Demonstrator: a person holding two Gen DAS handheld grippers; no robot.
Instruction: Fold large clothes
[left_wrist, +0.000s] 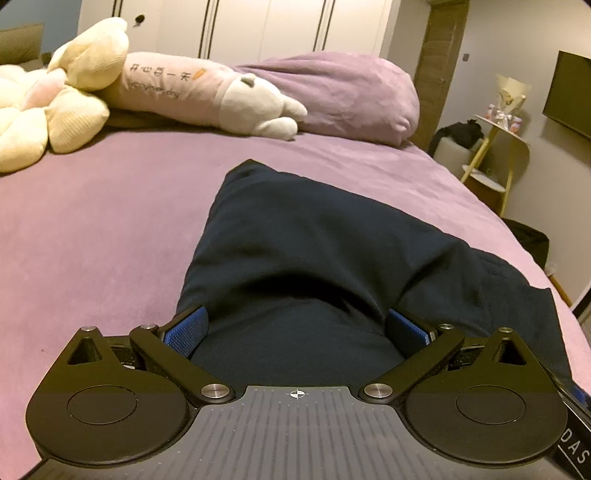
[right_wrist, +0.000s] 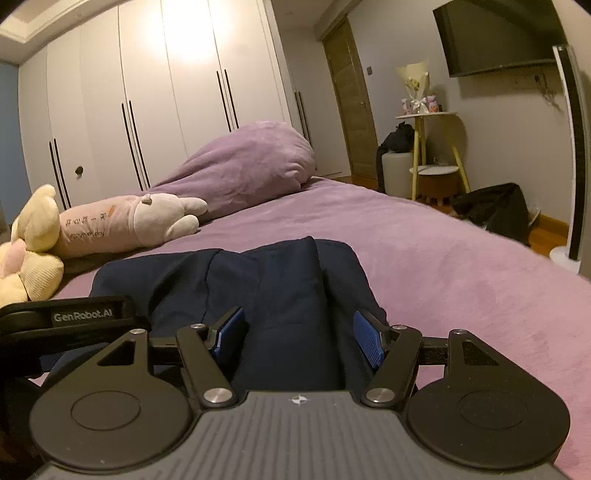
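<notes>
A dark navy garment (left_wrist: 314, 236) lies partly folded on the purple bed (left_wrist: 110, 229). My left gripper (left_wrist: 295, 328) is open, its blue pads (left_wrist: 186, 328) spread wide with a bulge of the navy cloth between them. In the right wrist view the same garment (right_wrist: 258, 280) lies bunched in front. My right gripper (right_wrist: 299, 339) is open too, its blue pads (right_wrist: 369, 341) apart with a ridge of the cloth between them. The left gripper's body (right_wrist: 74, 321) shows just left of it.
Cream and pink plush toys (left_wrist: 74, 92) and a rolled purple duvet (left_wrist: 351, 96) lie at the bed's far end. White wardrobes (right_wrist: 147, 92) stand behind. A side table (right_wrist: 432, 147), a dark bag (right_wrist: 495, 210) and a tower fan (right_wrist: 576, 155) stand right of the bed.
</notes>
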